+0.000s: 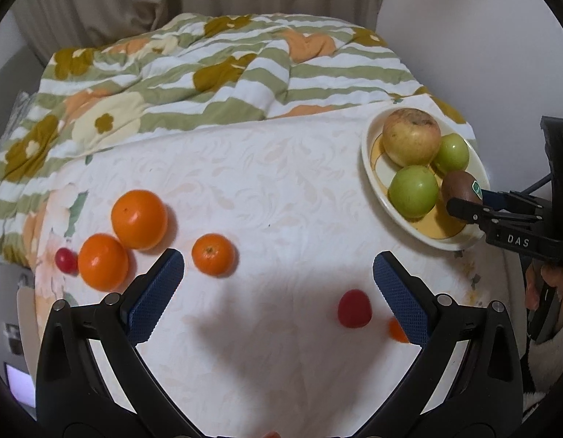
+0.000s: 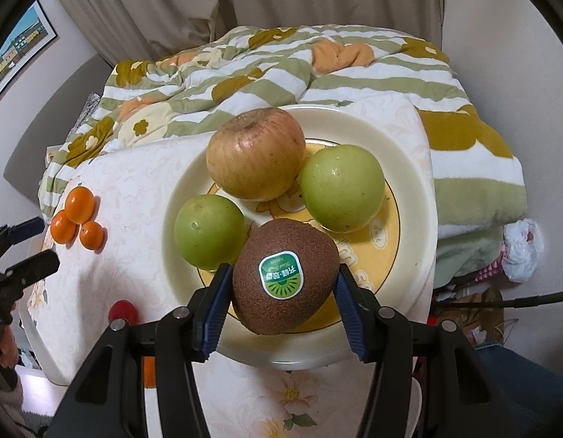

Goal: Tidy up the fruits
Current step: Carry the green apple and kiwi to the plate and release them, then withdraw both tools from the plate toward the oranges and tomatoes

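A brown kiwi [image 2: 285, 277] with a green sticker sits between the blue pads of my right gripper [image 2: 284, 268], which is shut on it low over the front of the cream plate [image 2: 409, 153]. The plate also holds a reddish-yellow apple [image 2: 255, 153] and two green fruits [image 2: 341, 188] [image 2: 209, 231]. In the left wrist view my left gripper [image 1: 277, 262] hangs open over bare tablecloth. Three oranges [image 1: 139, 219] [image 1: 102, 261] [image 1: 212, 254] lie just beyond its left finger. A red cherry tomato [image 1: 354, 308] lies near its right finger. The right gripper [image 1: 467, 200] reaches into the plate [image 1: 369, 153] from the right.
Another red tomato [image 1: 66, 260] lies at the table's left edge and a small orange fruit [image 1: 398, 330] is half hidden behind my left gripper's right finger. A flowered striped quilt [image 1: 208, 73] lies behind the table. A white plastic bag [image 2: 520, 252] sits at the right.
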Demonstrator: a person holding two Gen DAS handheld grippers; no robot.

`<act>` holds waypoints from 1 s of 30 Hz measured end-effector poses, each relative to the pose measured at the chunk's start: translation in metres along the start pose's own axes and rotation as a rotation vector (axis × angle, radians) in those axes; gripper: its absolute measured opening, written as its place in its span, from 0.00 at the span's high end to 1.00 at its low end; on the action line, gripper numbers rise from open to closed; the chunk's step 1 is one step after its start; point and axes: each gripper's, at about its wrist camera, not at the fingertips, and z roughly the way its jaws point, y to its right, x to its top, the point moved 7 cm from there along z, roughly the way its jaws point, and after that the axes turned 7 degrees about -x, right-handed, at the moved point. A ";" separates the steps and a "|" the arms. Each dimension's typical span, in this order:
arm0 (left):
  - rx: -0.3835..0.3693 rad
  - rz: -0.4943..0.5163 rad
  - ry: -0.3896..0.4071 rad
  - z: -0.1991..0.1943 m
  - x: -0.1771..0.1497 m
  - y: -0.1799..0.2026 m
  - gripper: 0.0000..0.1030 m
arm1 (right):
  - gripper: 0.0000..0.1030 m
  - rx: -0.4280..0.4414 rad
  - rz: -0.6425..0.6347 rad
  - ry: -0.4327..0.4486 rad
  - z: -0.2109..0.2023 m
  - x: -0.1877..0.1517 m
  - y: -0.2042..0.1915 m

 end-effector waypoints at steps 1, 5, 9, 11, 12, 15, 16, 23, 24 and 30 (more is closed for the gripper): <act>0.002 -0.001 0.001 -0.001 -0.001 0.000 0.00 | 0.50 -0.003 0.005 0.000 0.000 0.000 0.001; 0.006 -0.001 0.009 -0.005 -0.003 0.001 0.00 | 0.49 -0.016 0.019 -0.016 0.002 -0.004 0.004; 0.001 -0.003 0.027 -0.013 -0.004 0.005 0.00 | 0.06 -0.020 0.011 0.063 -0.016 0.001 0.004; -0.005 -0.005 0.036 -0.017 -0.005 0.006 0.00 | 0.05 -0.042 -0.005 0.097 -0.024 0.003 0.004; -0.007 -0.005 0.040 -0.019 -0.005 0.007 0.00 | 0.05 -0.057 -0.015 0.111 -0.029 0.004 0.004; -0.013 -0.002 0.060 -0.026 -0.006 0.010 0.00 | 0.05 -0.077 -0.027 0.143 -0.040 0.004 0.005; -0.012 0.000 0.070 -0.030 -0.006 0.011 0.00 | 0.05 -0.082 -0.027 0.154 -0.045 0.004 0.006; 0.013 -0.004 0.140 -0.068 -0.004 0.011 0.00 | 0.05 -0.071 -0.041 0.201 -0.077 0.007 0.002; 0.018 -0.007 0.149 -0.074 -0.004 0.010 0.00 | 0.05 -0.072 -0.050 0.207 -0.083 0.008 0.000; 0.043 -0.042 0.223 -0.116 -0.007 -0.012 0.00 | 0.05 -0.123 -0.089 0.219 -0.117 0.007 -0.017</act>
